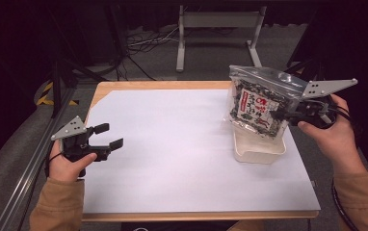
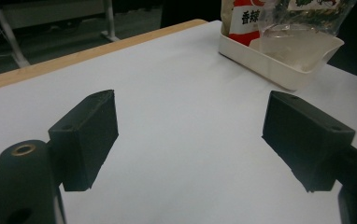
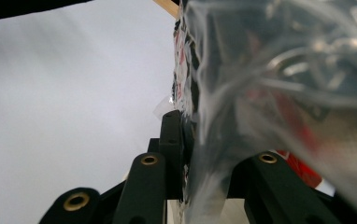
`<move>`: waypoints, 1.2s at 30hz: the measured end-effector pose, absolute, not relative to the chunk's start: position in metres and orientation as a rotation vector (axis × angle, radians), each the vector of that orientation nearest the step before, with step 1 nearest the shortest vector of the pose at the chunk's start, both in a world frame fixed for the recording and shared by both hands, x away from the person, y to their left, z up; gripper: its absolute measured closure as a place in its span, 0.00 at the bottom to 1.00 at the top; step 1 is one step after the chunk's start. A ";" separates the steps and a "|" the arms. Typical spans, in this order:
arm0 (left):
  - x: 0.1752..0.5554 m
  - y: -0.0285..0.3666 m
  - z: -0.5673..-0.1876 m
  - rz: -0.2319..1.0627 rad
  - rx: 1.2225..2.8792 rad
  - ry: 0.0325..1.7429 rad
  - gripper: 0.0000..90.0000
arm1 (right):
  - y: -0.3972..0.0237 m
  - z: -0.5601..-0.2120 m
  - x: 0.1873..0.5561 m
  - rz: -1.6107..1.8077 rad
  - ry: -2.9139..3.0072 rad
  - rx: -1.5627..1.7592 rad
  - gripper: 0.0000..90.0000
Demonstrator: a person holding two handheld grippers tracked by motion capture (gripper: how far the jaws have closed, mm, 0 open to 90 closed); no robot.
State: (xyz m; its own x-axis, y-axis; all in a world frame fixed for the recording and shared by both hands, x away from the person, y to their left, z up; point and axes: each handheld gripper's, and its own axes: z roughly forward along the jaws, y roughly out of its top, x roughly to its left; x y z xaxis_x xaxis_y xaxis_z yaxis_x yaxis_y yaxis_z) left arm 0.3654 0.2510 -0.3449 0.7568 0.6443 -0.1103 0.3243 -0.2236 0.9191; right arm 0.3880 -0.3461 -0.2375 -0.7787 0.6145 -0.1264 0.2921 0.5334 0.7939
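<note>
Right gripper (image 1: 274, 114) level, clamped on snack bag (image 1: 259, 103); left gripper (image 1: 112, 136) gaping.

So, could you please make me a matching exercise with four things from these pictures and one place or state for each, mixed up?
Column one:
1. left gripper
2. right gripper
3. snack bag
4. white tray

Column two:
a. stands on the right part of the table, under the bag
b. jaws apart, nothing between them
c. held upright, its lower edge in the tray
d. clamped on the side of the bag

Pairs: 1-b, 2-d, 3-c, 4-a
</note>
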 end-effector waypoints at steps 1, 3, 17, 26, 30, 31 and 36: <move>0.365 0.251 -0.345 0.357 1.829 0.753 0.21 | -0.347 -0.239 0.389 1.122 2.383 0.752 0.83; 0.365 0.250 -0.345 0.352 1.828 0.754 0.21 | -0.350 -0.244 0.390 1.111 2.382 0.772 0.83; 0.365 0.248 -0.346 0.344 1.836 0.758 0.21 | -0.349 -0.266 0.394 1.018 2.360 0.902 0.83; 0.365 0.248 -0.347 0.341 1.847 0.753 0.21 | -0.348 -0.278 0.396 0.950 2.351 0.958 0.83; 0.365 0.247 -0.347 0.341 1.848 0.754 0.21 | -0.347 -0.284 0.398 0.938 2.357 0.964 0.83; 0.365 0.247 -0.347 0.335 1.844 0.759 0.21 | -0.349 -0.287 0.399 0.948 2.357 0.973 0.83; 0.367 0.244 -0.349 0.333 1.855 0.756 0.20 | -0.352 -0.294 0.402 0.969 2.361 1.000 0.83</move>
State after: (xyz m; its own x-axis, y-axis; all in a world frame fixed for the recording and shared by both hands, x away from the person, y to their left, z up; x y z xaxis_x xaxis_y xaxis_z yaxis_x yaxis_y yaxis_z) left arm 0.3668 0.2440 -0.3486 0.7609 0.6382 -0.1174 0.3441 -0.2433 0.9069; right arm 0.4020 -0.3516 -0.2935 -0.6655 0.7412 -0.0878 0.4657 0.5042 0.7272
